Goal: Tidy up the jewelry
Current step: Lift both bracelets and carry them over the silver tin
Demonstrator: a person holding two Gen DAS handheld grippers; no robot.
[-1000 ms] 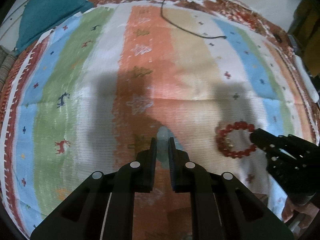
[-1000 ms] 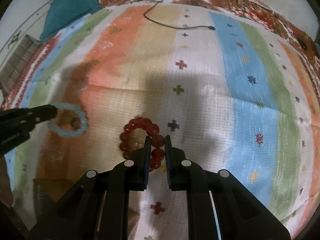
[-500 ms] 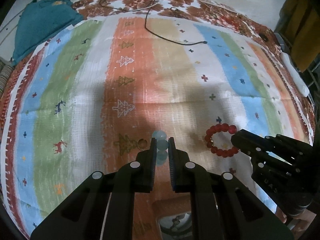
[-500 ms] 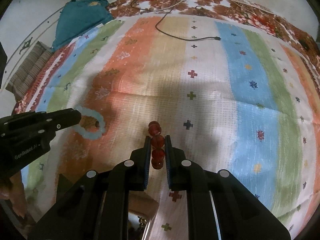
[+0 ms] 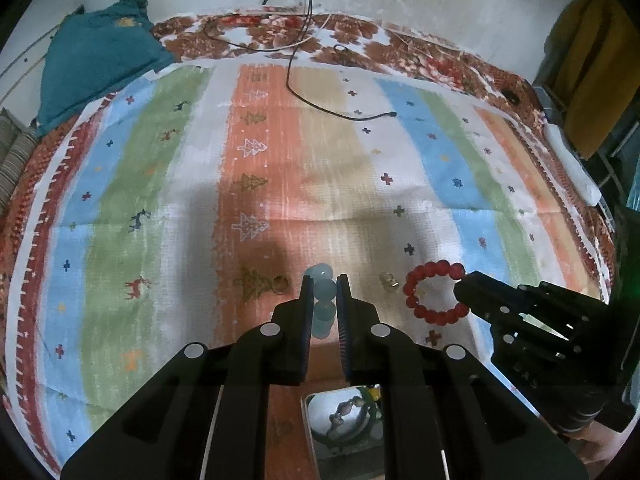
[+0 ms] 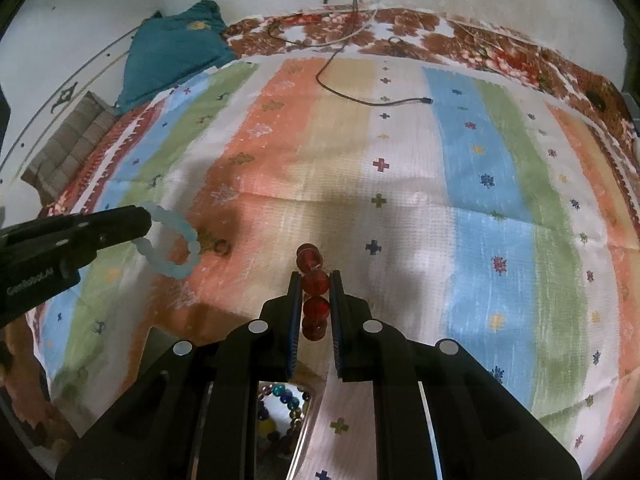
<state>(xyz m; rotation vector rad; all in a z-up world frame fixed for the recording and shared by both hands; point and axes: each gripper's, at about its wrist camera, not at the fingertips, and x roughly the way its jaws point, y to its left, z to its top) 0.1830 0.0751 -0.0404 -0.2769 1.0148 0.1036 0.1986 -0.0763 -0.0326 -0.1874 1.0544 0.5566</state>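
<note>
My left gripper [image 5: 322,292] is shut on a pale blue bead bracelet [image 5: 323,304] and holds it above the striped cloth; the bracelet hangs from it in the right wrist view [image 6: 176,240]. My right gripper [image 6: 314,292] is shut on a red bead bracelet [image 6: 314,292], also lifted; it shows as a ring at the gripper tip in the left wrist view [image 5: 434,298]. A small ring [image 5: 281,282] and a small gold piece [image 5: 390,282] lie on the cloth between the grippers. A shiny box with beaded jewelry [image 6: 280,412] sits below the grippers.
The striped patterned cloth [image 5: 280,160] covers the surface. A black cable [image 5: 332,112] lies at the far side. A teal cloth [image 5: 96,52] lies at the far left. A white object [image 5: 572,164] lies at the right edge.
Both grippers have risen and pulled back, lifting the blue and red bracelets off the cloth. The shiny box has come into view below them.
</note>
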